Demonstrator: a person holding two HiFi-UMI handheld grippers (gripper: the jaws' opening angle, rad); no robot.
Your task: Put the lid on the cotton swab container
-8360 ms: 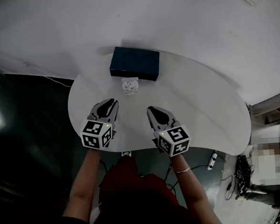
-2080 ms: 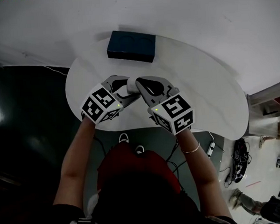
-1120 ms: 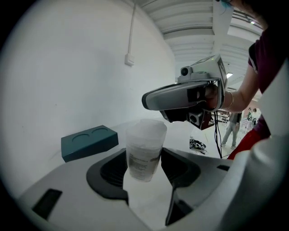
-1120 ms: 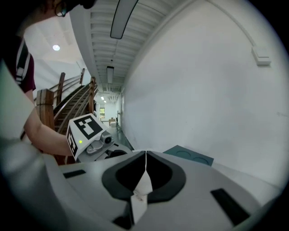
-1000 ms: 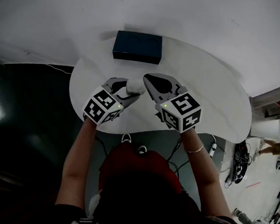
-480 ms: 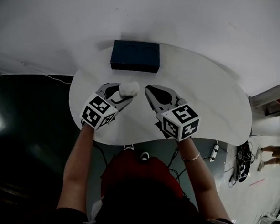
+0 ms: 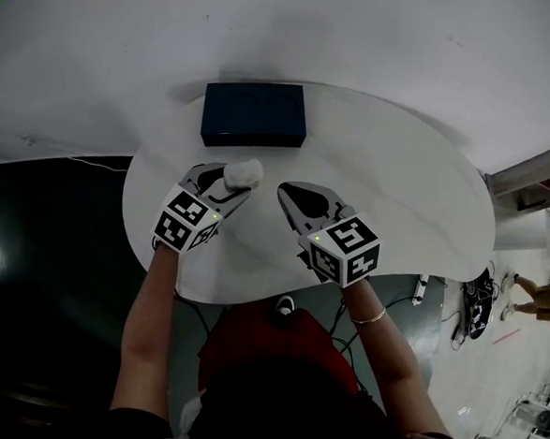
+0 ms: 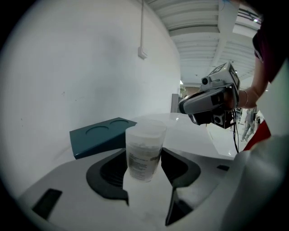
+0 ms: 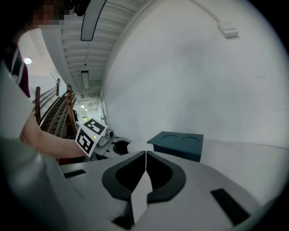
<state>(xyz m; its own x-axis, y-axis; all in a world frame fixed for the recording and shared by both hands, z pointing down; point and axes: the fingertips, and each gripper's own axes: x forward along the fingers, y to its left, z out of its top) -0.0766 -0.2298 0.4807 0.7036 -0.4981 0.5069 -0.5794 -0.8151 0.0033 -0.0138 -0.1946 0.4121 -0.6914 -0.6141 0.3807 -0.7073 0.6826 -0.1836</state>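
Cotton swab container (image 8: 145, 143), lid (image 8: 146, 127) on, sits clamped upright between the left gripper's (image 8: 144, 153) jaws; the right gripper (image 9: 145, 157) beside it has jaws pressed together on nothing.

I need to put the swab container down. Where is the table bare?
Right of the right gripper and the blue box, the table is bare out to its rim. A smaller patch lies between the grippers, toward the near edge. It is tight where the left gripper holds the cotton swab container near the box.
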